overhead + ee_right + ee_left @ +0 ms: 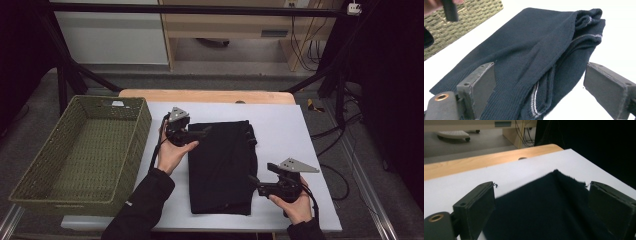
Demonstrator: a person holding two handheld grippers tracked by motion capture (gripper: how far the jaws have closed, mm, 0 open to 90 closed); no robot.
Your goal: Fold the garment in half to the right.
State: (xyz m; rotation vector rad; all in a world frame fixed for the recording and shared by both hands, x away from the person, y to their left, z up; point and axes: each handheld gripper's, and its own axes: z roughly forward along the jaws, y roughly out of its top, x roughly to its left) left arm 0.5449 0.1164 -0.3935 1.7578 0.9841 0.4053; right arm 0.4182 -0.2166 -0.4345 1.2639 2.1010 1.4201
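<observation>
Folded dark sweater [221, 167] lies long axis away from the person, right of the basket [35, 187]; left gripper [200, 134] nearer the basket, right gripper [254, 184] opposite, both jaws wide, nothing held.

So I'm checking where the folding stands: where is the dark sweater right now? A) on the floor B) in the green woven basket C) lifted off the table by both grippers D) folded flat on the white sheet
D: the dark sweater lies folded on the white sheet, beside the green woven basket, with both grippers' jaws open.
</observation>
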